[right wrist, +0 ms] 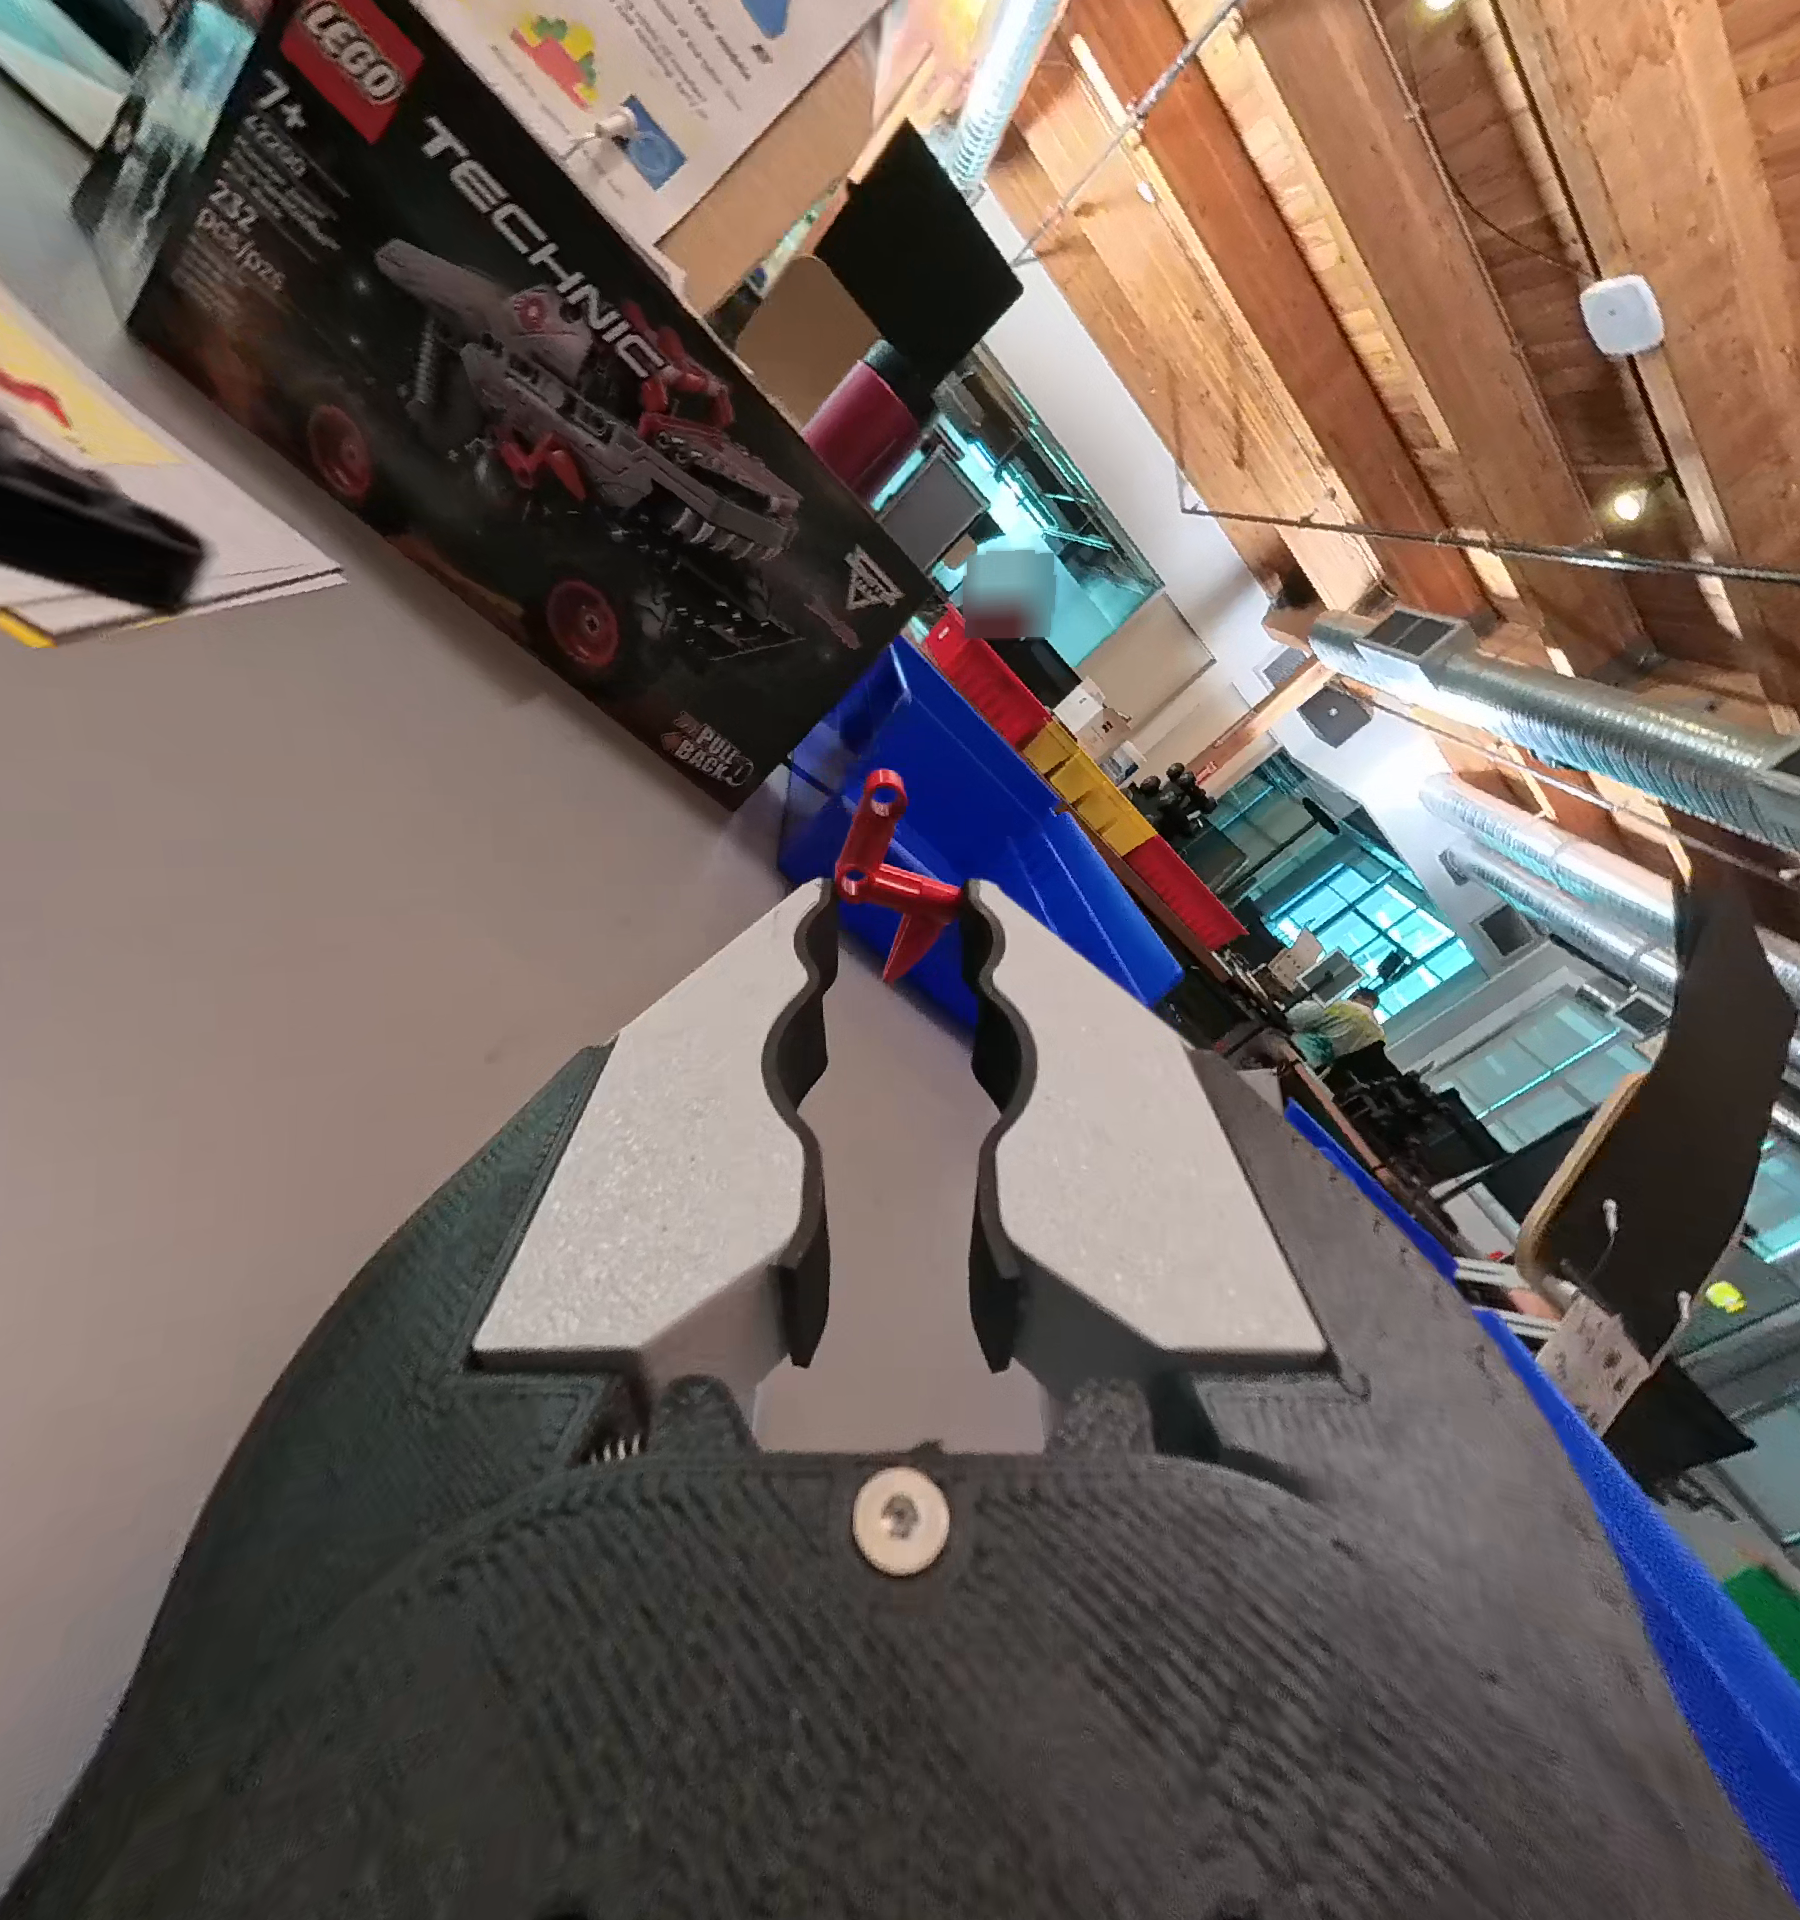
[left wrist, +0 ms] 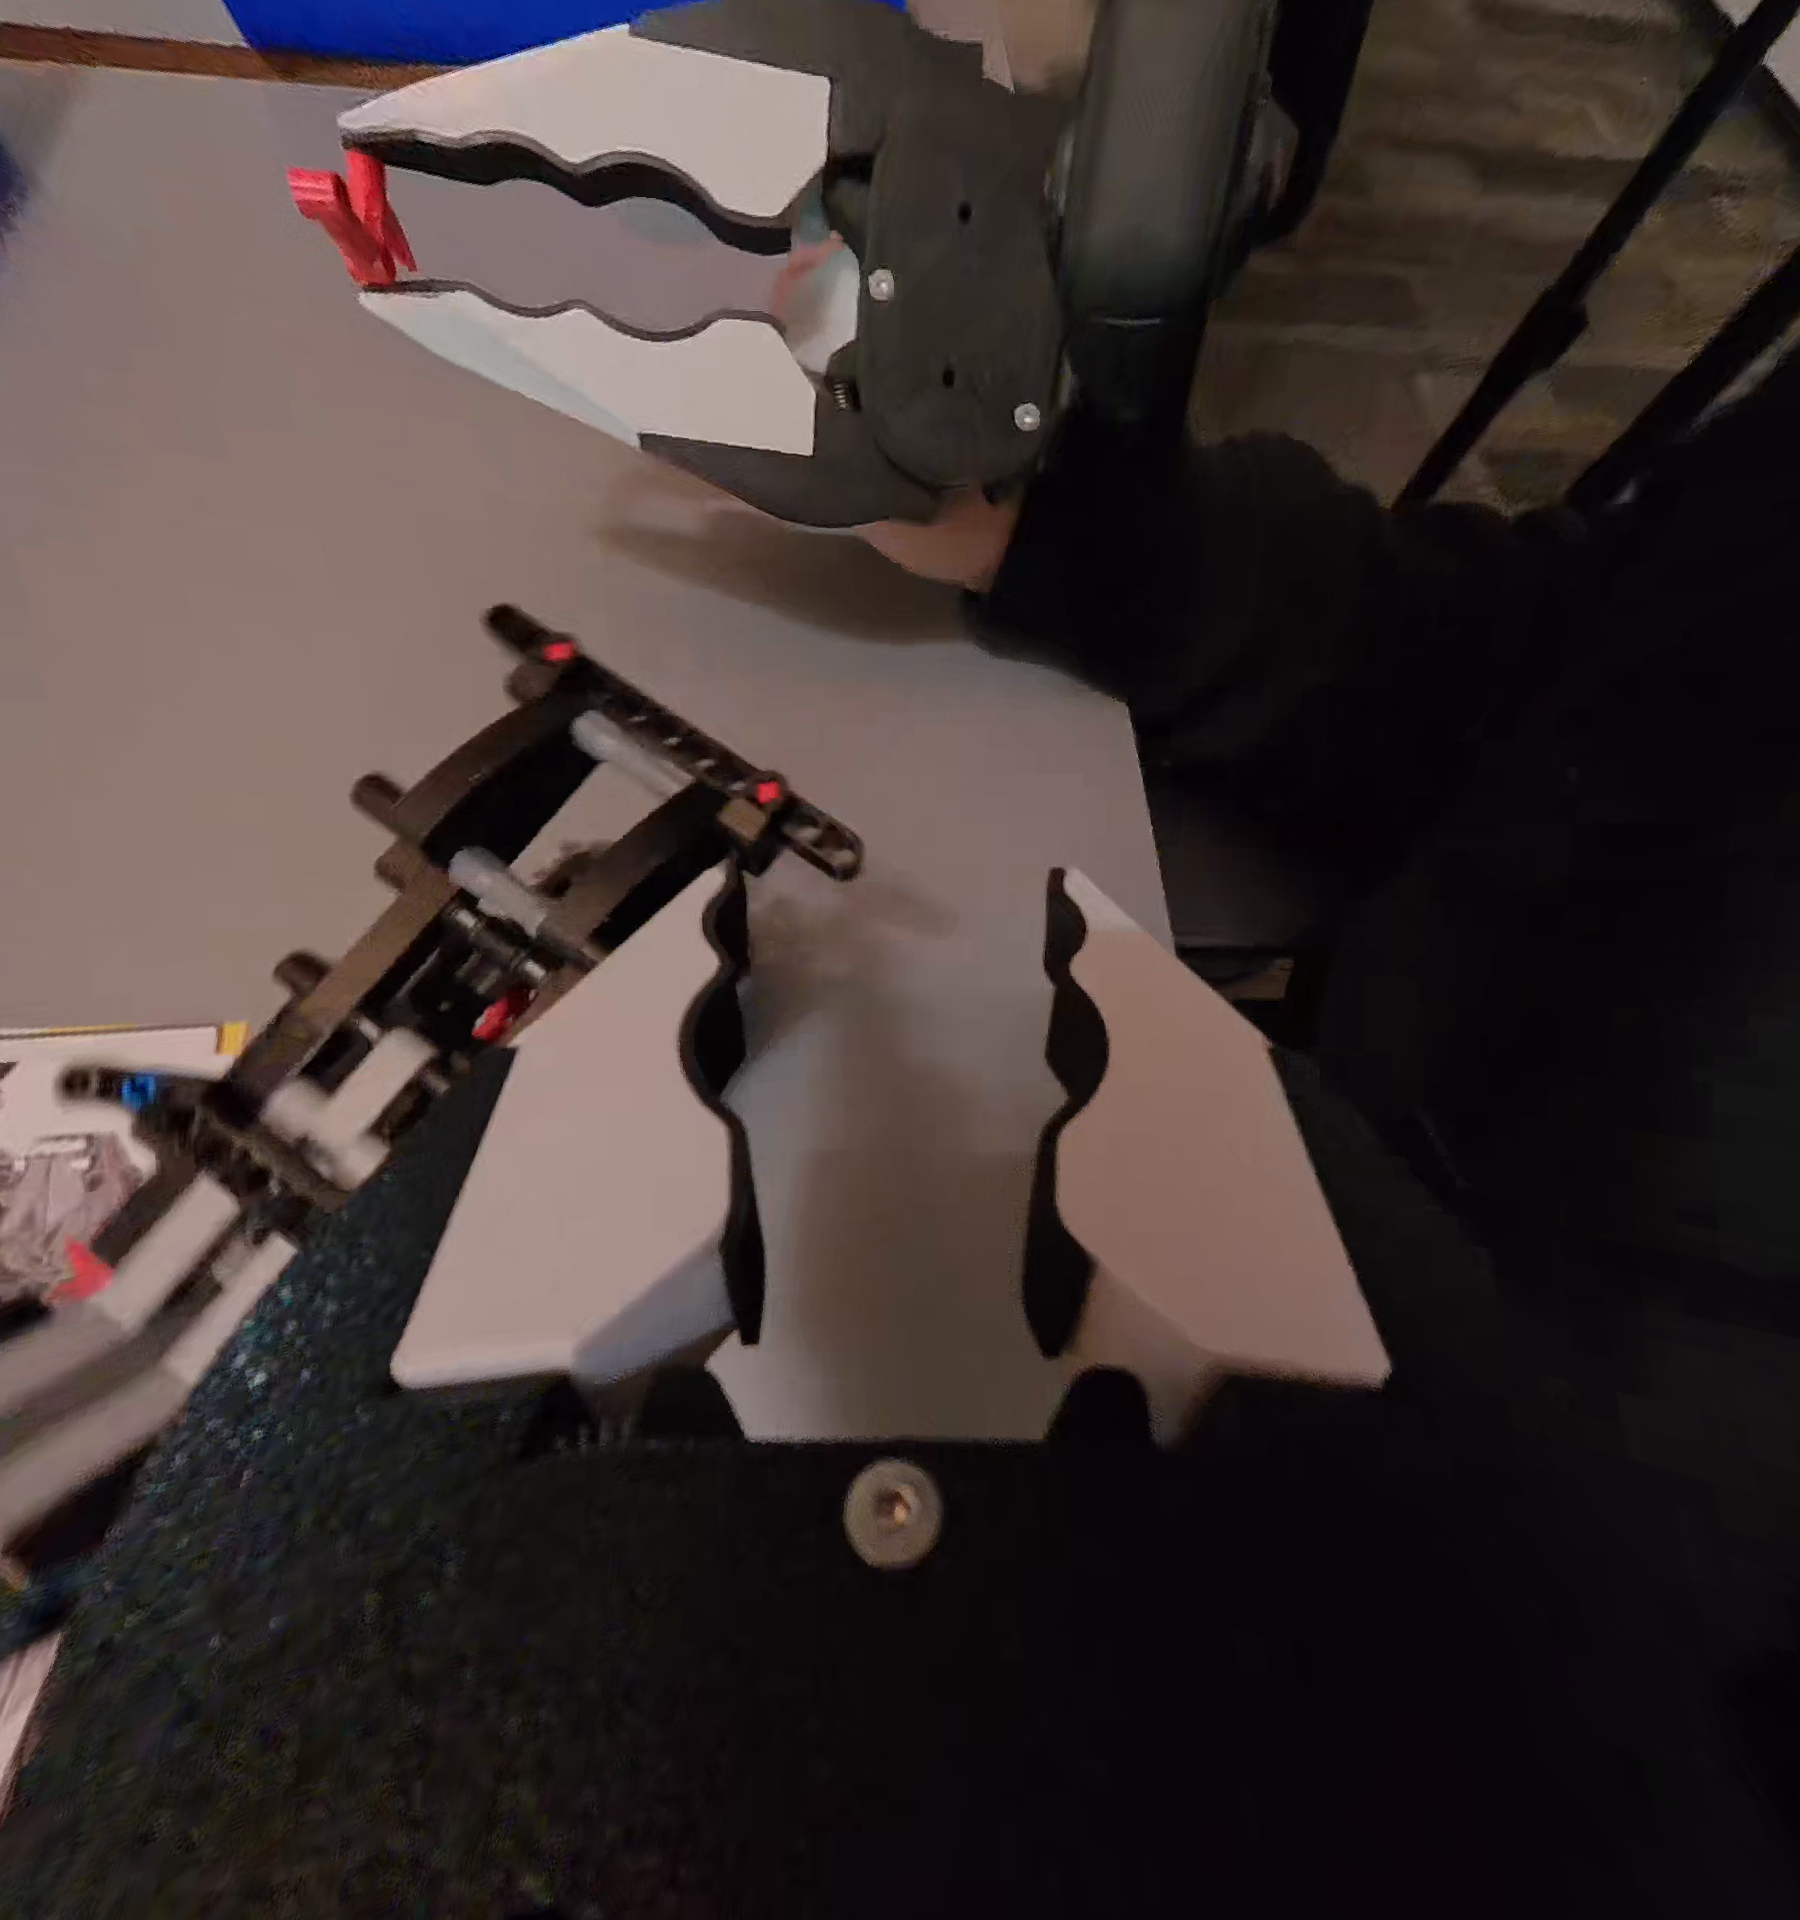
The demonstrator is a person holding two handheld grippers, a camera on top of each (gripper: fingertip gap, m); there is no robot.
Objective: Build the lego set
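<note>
Left gripper (left wrist: 891, 894): jaws spread apart, nothing between them, poised over the grey table (left wrist: 200, 520).
Black lego frame (left wrist: 563, 852): partly built, with small red pins, lying on the table just left of the left gripper's tip.
Instruction booklet (left wrist: 34, 1164): beside the frame's near end, blurred, apparently open.
Right gripper (right wrist: 901, 899): beyond the frame, raised above the table, fingertips pinching a small red lego piece (right wrist: 880, 868).
Lego box (right wrist: 480, 405): dark, standing on the table past the right gripper.
Blue bins (right wrist: 979, 831): behind the box's end.
</note>
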